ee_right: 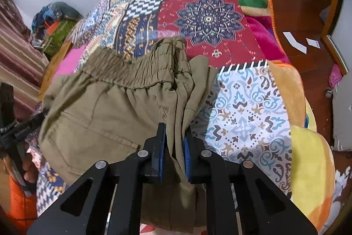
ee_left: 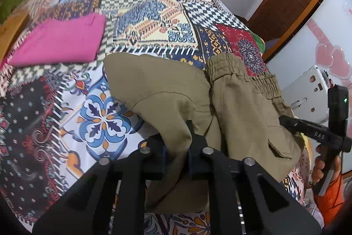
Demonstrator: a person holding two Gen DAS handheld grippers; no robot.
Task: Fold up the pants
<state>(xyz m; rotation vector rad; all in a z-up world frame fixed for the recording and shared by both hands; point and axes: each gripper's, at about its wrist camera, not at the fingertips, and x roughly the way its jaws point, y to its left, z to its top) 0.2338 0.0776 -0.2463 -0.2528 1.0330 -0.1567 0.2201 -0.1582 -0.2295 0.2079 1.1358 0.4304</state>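
Both grippers, left (ee_left: 177,148) and right (ee_right: 173,153), are clamping the pants (ee_right: 105,107), lifting them over the bed (ee_right: 246,111). I'm thinking the bunched layers might slip out unevenly, skewing the fold.

Legible text: "DAS" in pale letters on my right gripper (ee_left: 316,136); I could read nothing else anywhere.

One pair of olive pants (ee_right: 105,107) on the patchwork bedspread (ee_right: 211,21). Two grippers, left gripper (ee_left: 177,147) and right gripper (ee_right: 173,147). One folded pink cloth (ee_left: 61,41) near the bedspread's left edge. Two white paper slips (ee_right: 294,42) on the floor.
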